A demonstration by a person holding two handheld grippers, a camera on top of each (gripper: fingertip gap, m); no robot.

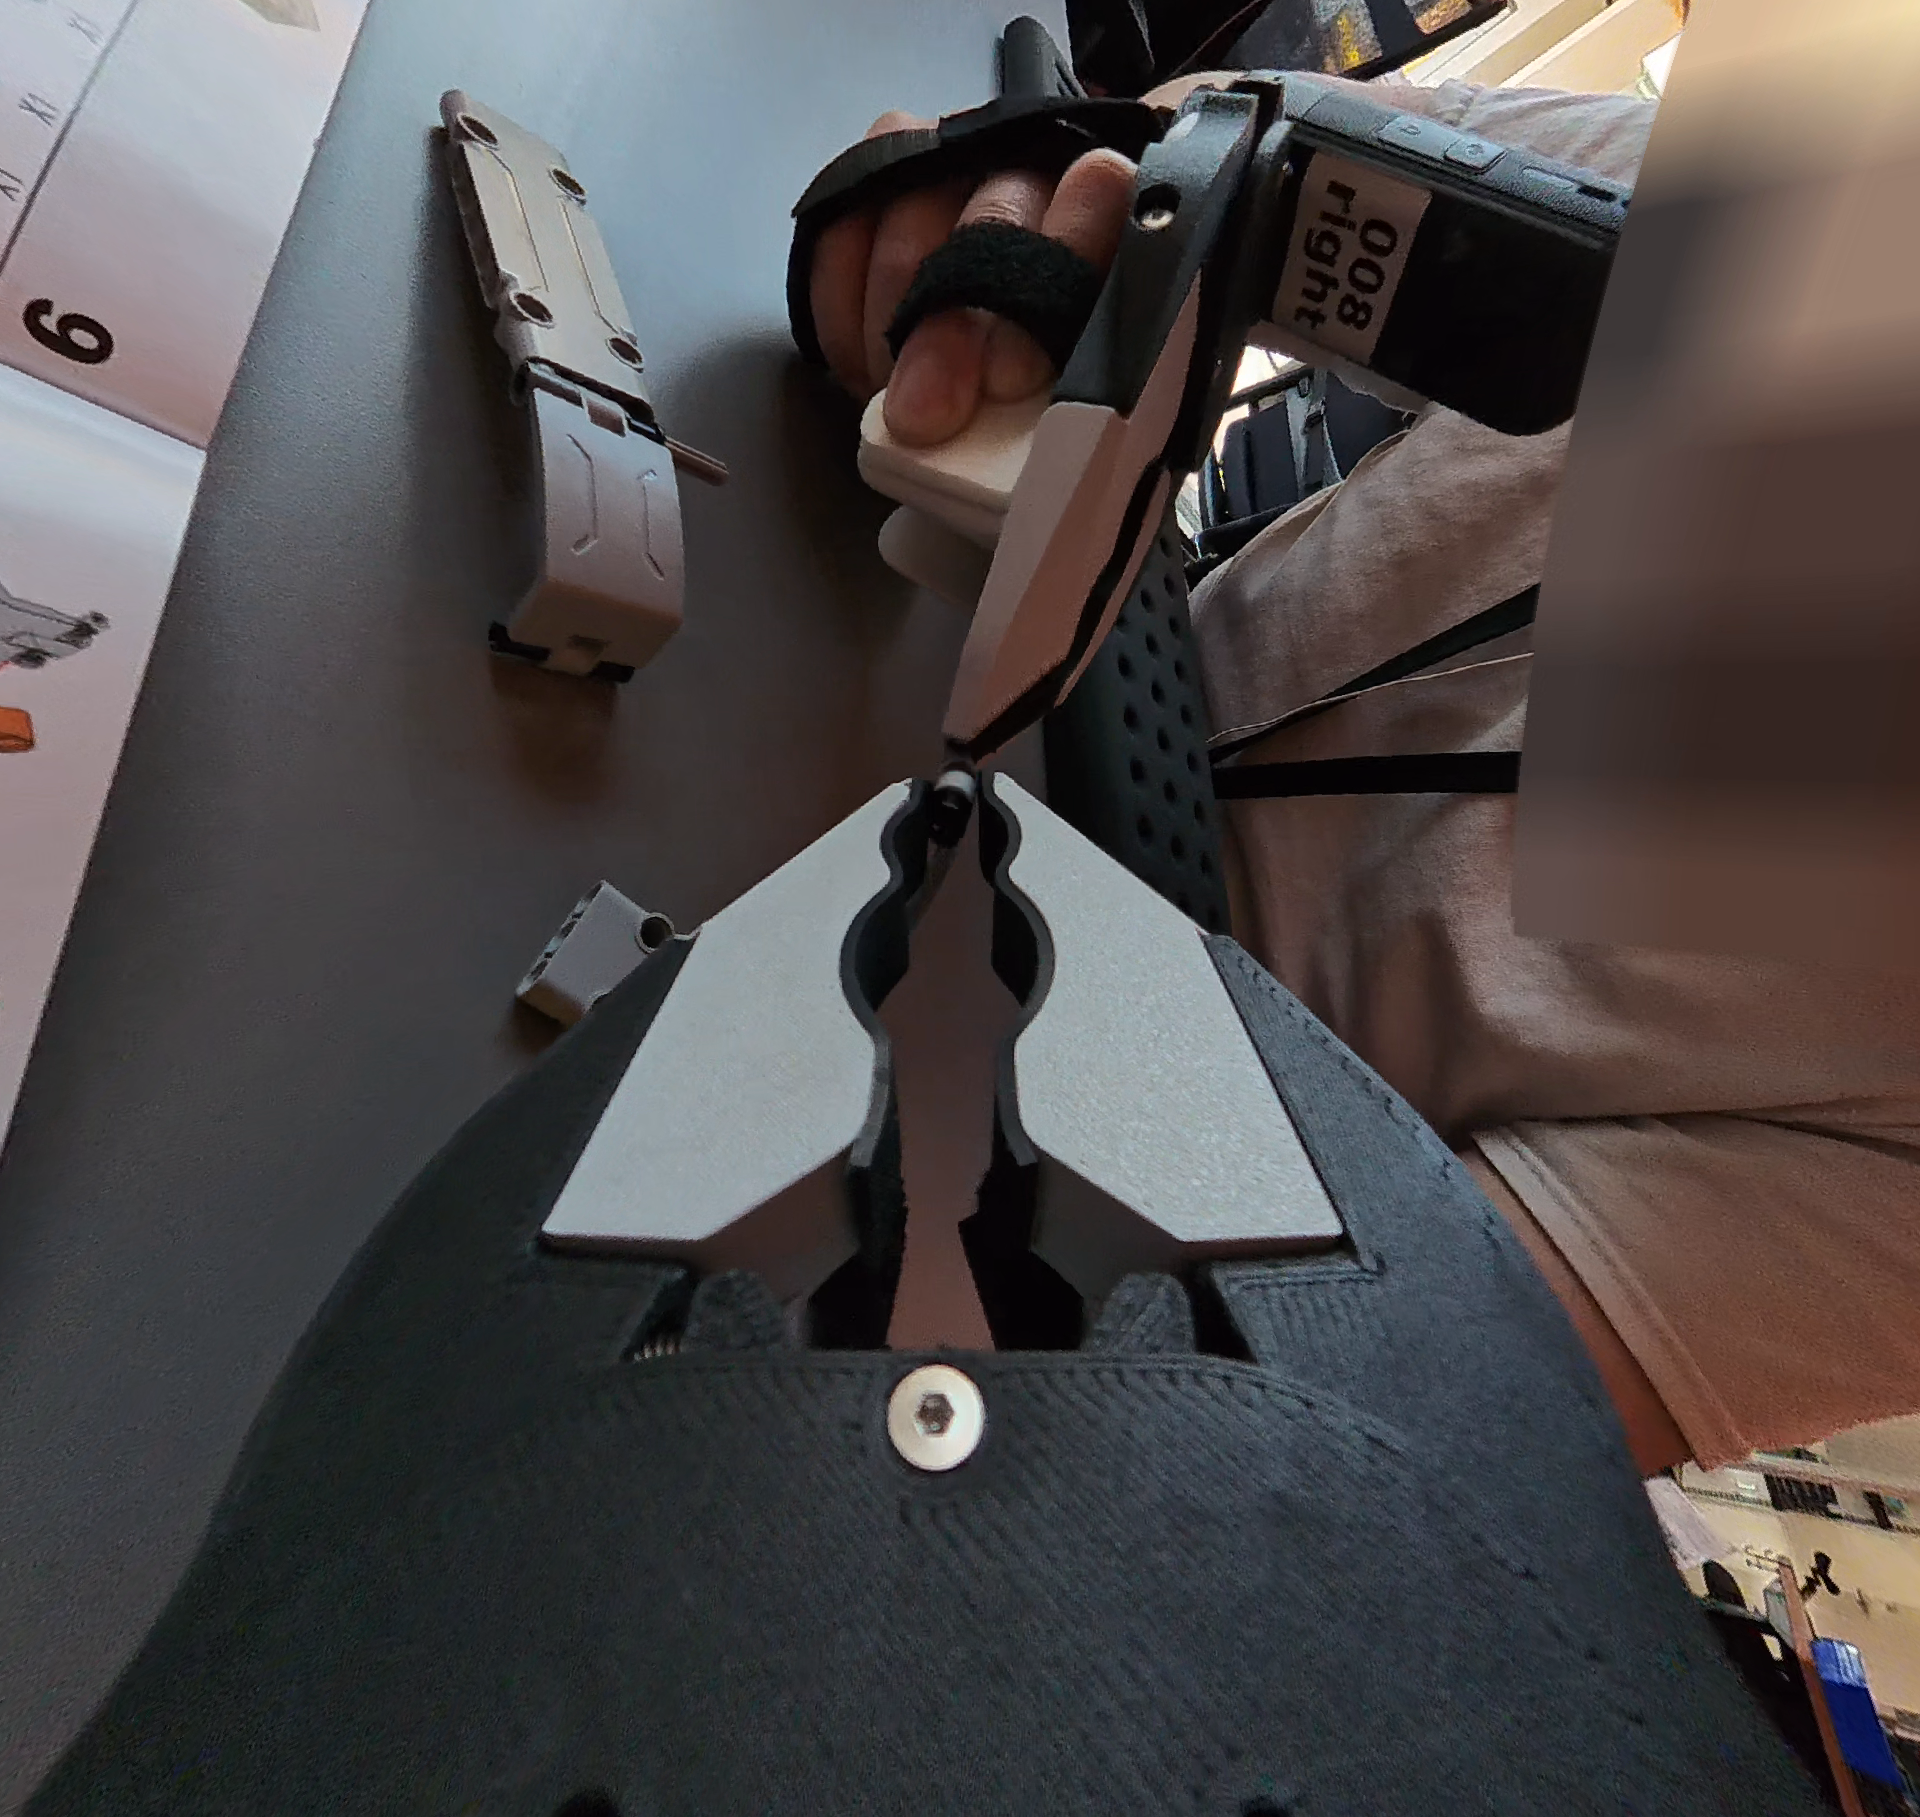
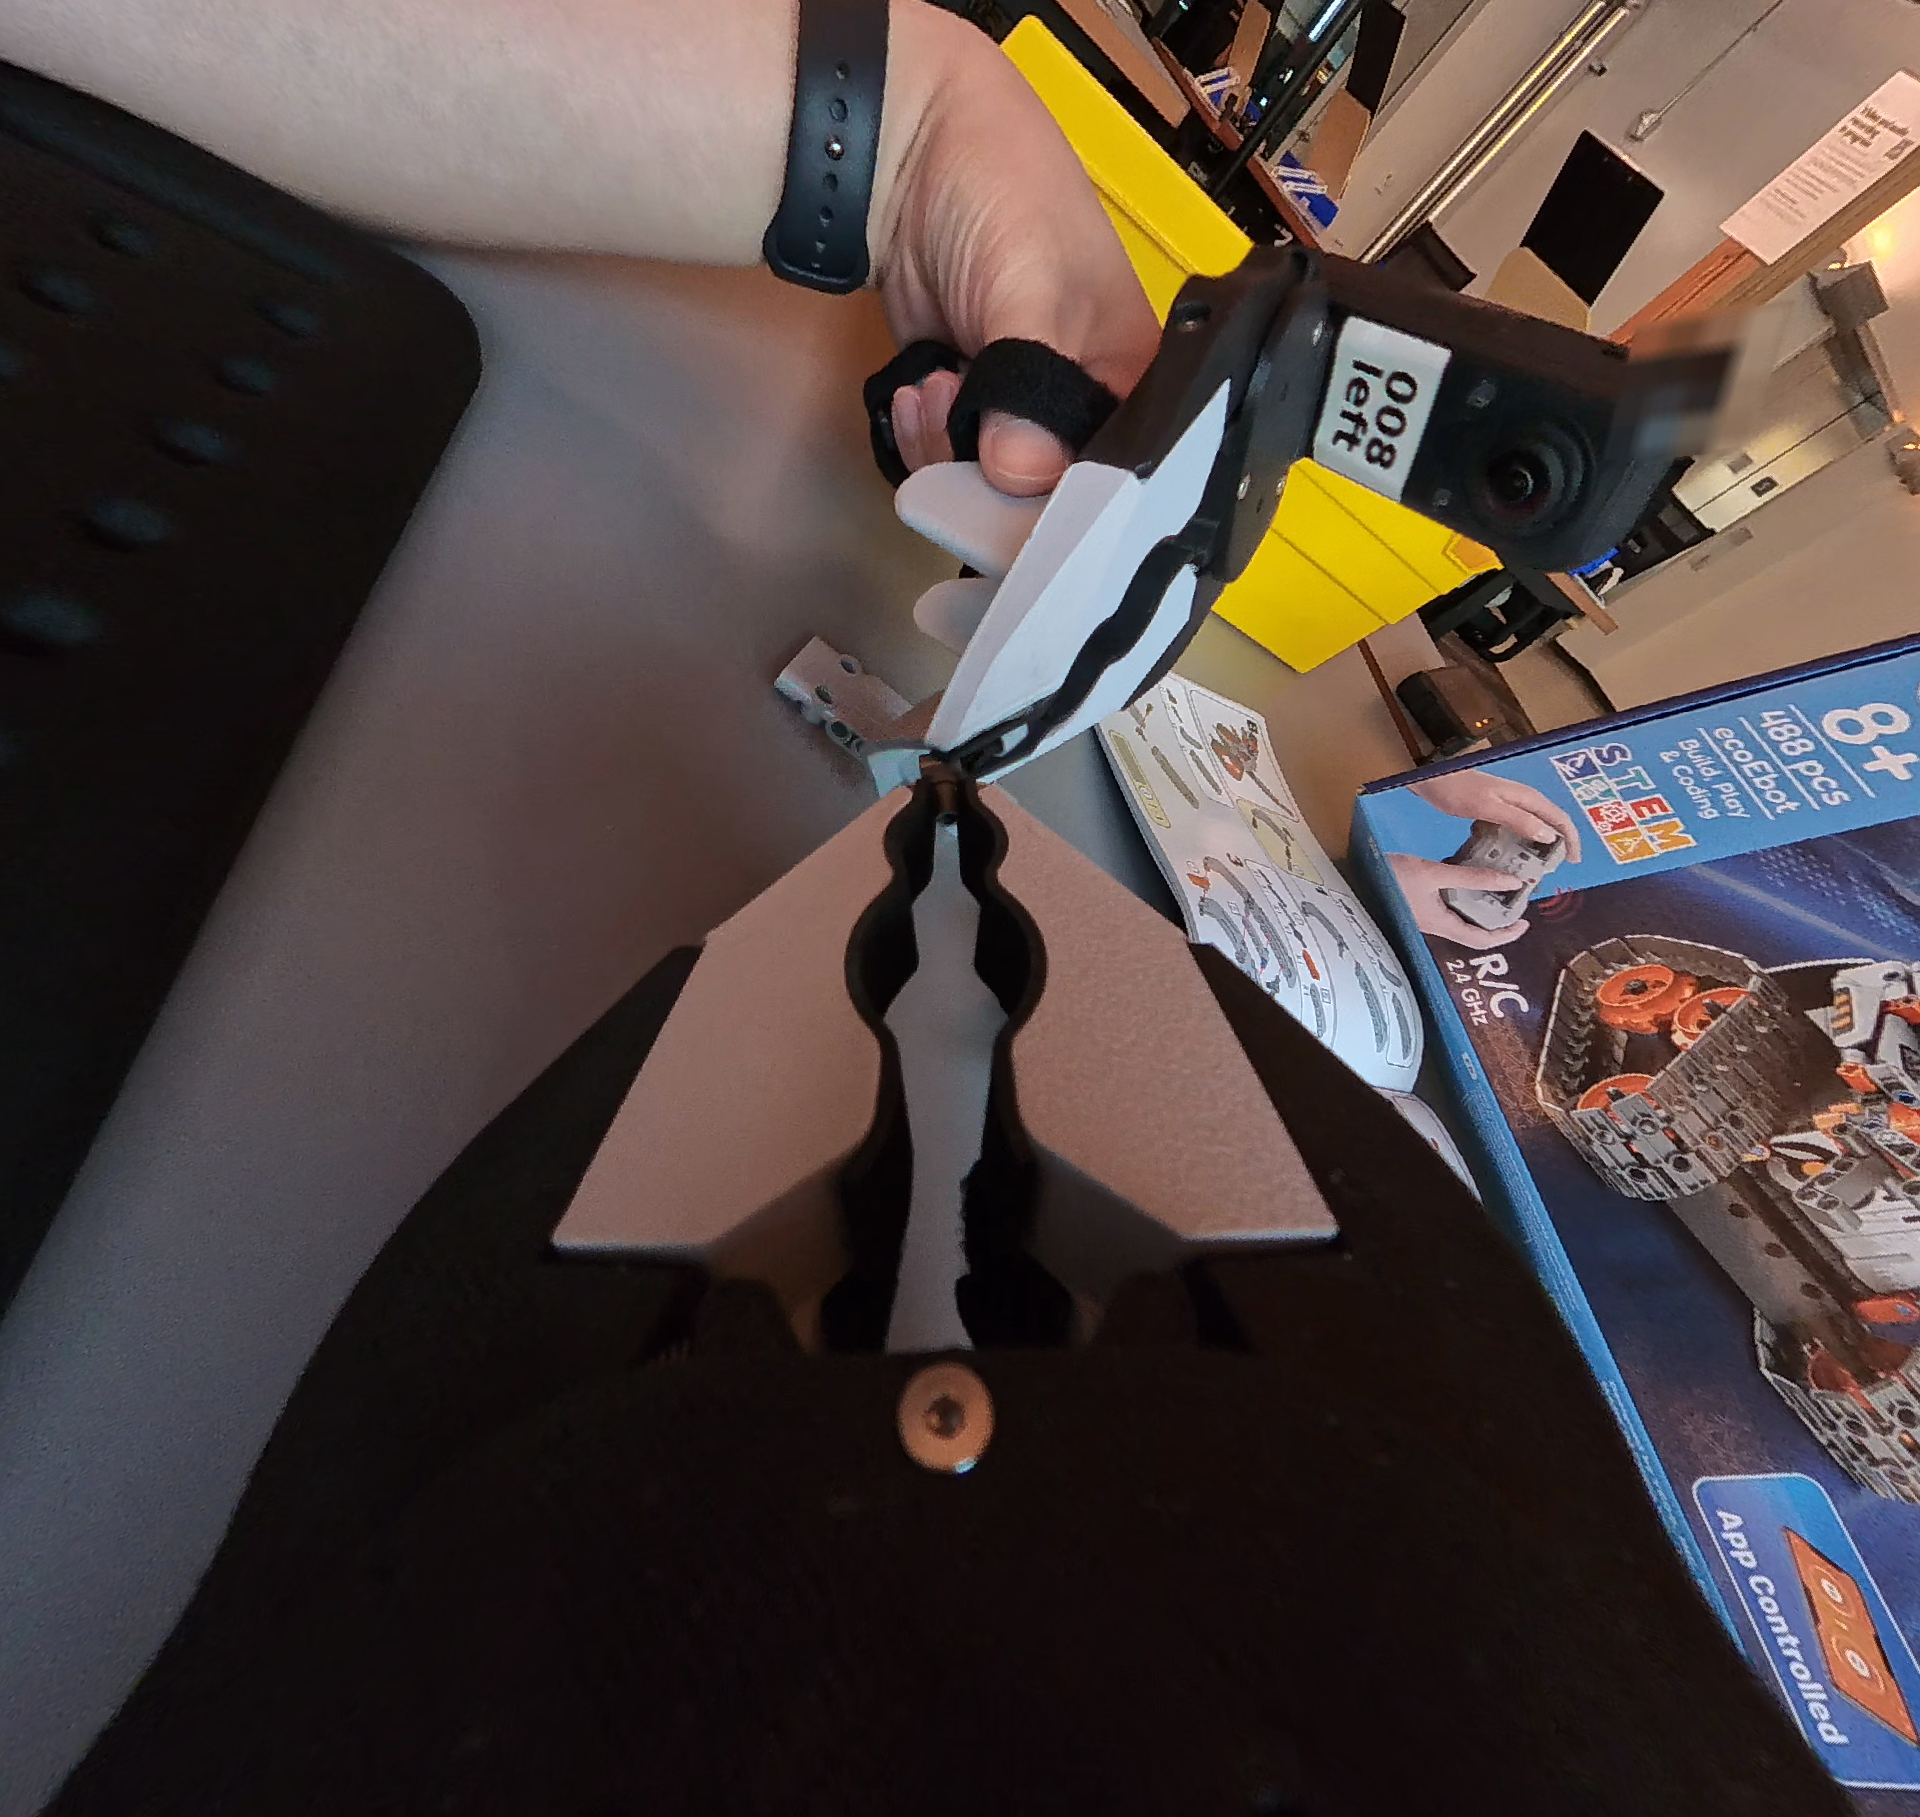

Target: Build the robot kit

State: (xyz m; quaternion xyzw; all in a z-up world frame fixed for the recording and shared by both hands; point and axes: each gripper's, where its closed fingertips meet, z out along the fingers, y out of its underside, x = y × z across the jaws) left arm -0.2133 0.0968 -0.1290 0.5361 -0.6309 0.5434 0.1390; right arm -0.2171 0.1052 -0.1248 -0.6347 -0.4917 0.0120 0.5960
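Note:
My left gripper (image 1: pixel 951 796) is shut on a small black-and-grey pin (image 1: pixel 954 799), with a thin rod running back between its fingers. My right gripper (image 1: pixel 971 741) comes down from above, and its closed tips meet the same pin. In the right wrist view my right gripper (image 2: pixel 943 801) is shut on the small dark pin (image 2: pixel 943 799). There my left gripper (image 2: pixel 940 757) meets it tip to tip from the upper right. Both are held above a grey table (image 1: pixel 312 936). A small grey connector brick (image 1: pixel 592 952) lies on the table just left of my left fingers; it also shows in the right wrist view (image 2: pixel 831 692).
A long grey assembled block (image 1: pixel 566 396) lies on the table at the upper left. An instruction booklet (image 1: pixel 104 209) lies at the left edge and also shows in the right wrist view (image 2: pixel 1247 884). A blue kit box (image 2: pixel 1662 1092), a yellow bin (image 2: pixel 1195 209) and a black perforated chair (image 1: pixel 1132 728) stand nearby. Only a small space, under 4 cm, lies between the two pairs of fingers.

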